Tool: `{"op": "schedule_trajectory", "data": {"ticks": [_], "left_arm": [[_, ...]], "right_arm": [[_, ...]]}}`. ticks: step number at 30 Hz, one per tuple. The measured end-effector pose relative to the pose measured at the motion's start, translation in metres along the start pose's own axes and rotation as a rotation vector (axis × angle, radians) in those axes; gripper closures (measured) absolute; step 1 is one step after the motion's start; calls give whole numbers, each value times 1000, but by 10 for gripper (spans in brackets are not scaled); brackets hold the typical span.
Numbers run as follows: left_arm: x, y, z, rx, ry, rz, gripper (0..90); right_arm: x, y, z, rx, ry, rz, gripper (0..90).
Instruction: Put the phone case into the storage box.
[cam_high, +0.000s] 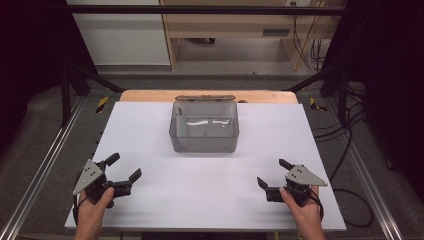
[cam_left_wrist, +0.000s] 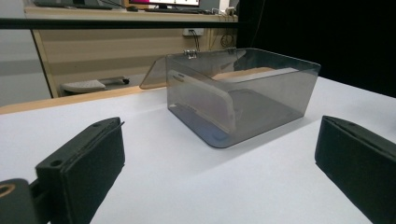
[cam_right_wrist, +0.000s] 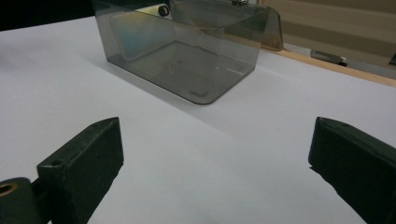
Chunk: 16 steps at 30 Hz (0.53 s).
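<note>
A smoky clear plastic box (cam_high: 204, 127) stands on the white table top (cam_high: 150, 125), toward the back middle. Its hinged lid (cam_high: 205, 98) is swung open and hangs behind the far wall. Nothing lies inside the box (cam_left_wrist: 243, 100), whose bare floor shows through the walls (cam_right_wrist: 187, 56). My left gripper (cam_high: 123, 167) rests near the front left, open, jaws wide apart with nothing between them (cam_left_wrist: 219, 177). Over at the front right, my right gripper (cam_high: 274, 172) is open too, holding nothing (cam_right_wrist: 215, 172). A hand grips each tool from below.
A wooden strip (cam_high: 150, 95) borders the table's far edge. Metal rails (cam_high: 45, 170) run along both sides, and cables (cam_high: 345, 150) trail on the floor at the right. A wooden cabinet (cam_high: 225, 30) stands beyond the table.
</note>
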<state>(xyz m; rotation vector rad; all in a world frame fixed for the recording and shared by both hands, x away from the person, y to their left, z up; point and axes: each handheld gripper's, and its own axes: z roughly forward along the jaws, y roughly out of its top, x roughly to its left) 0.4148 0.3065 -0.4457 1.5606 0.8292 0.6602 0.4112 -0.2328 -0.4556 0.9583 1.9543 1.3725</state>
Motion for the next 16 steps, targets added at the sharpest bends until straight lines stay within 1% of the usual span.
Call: {"op": "schedule_trajectory", "data": {"ticks": [4, 6, 8, 10, 13, 16], "left_arm": [[-4, -1, 4, 5, -16, 1, 16], [-7, -1, 6, 6, -23, 4, 16], [-8, -1, 8, 2, -26, 1, 16], [-9, 1, 9, -6, -29, 0, 16], [-8, 2, 8, -21, -21, -6, 16], [-5, 4, 6, -36, -3, -14, 16]], "right_arm": [[-3, -2, -1, -24, -7, 9, 41], [-5, -2, -1, -41, -7, 23, 42], [-7, -3, -2, -54, -7, 38, 44], [-9, -4, -3, -66, -10, 38, 44], [-11, -6, -4, -77, -13, 53, 44], [-12, -6, -5, -78, -20, 54, 44]]}}
